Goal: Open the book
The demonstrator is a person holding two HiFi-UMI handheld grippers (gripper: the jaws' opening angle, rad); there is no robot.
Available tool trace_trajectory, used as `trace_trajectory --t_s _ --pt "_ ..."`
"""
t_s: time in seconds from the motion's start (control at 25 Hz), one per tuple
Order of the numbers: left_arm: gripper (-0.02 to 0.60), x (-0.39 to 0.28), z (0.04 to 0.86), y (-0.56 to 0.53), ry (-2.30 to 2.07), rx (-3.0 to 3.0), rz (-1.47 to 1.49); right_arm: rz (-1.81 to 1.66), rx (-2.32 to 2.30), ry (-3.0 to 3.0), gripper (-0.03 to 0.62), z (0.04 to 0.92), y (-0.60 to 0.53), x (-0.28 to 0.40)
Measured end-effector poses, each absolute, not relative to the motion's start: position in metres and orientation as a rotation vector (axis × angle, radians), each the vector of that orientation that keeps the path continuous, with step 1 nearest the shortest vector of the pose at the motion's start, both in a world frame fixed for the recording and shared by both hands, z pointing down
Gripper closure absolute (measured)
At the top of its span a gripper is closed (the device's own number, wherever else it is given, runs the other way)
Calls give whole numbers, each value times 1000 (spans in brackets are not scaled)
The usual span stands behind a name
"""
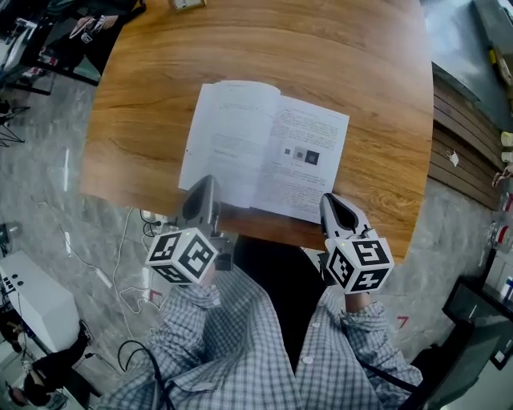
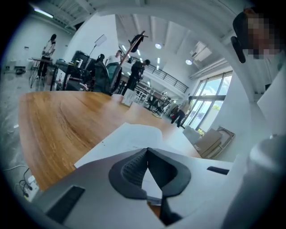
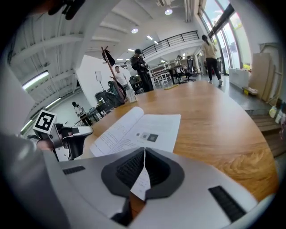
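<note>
The book [image 1: 264, 148] lies open and flat on the wooden table [image 1: 144, 120], white printed pages up, with a small dark picture on its right page. My left gripper [image 1: 205, 182] hovers over the book's near-left corner, shut with nothing between its jaws. My right gripper [image 1: 330, 200] is at the near-right corner, also shut and empty. In the left gripper view the closed tips [image 2: 147, 150] point over the left page [image 2: 129, 136]. In the right gripper view the closed tips [image 3: 144, 150] point at the right page [image 3: 154, 129], and the left gripper [image 3: 71, 136] shows at the left.
The table's near edge runs just under both grippers. A power strip with cables [image 1: 152, 218] lies on the floor at the left. Stacked wooden planks [image 1: 461, 152] stand to the right. A small object [image 1: 186, 4] sits at the table's far edge. People and desks fill the background hall.
</note>
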State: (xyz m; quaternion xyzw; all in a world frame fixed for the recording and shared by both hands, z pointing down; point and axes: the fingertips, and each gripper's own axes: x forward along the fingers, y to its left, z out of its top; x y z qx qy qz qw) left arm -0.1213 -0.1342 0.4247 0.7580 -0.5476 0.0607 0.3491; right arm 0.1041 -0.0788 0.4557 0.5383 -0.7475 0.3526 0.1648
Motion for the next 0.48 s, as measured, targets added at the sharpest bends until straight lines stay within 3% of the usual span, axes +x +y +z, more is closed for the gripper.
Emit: trace_trajectory --t_s 0.48 --pt "572 -51 343 -135 -1278 2258 104 739 1692 -2309 571 358 -92 112"
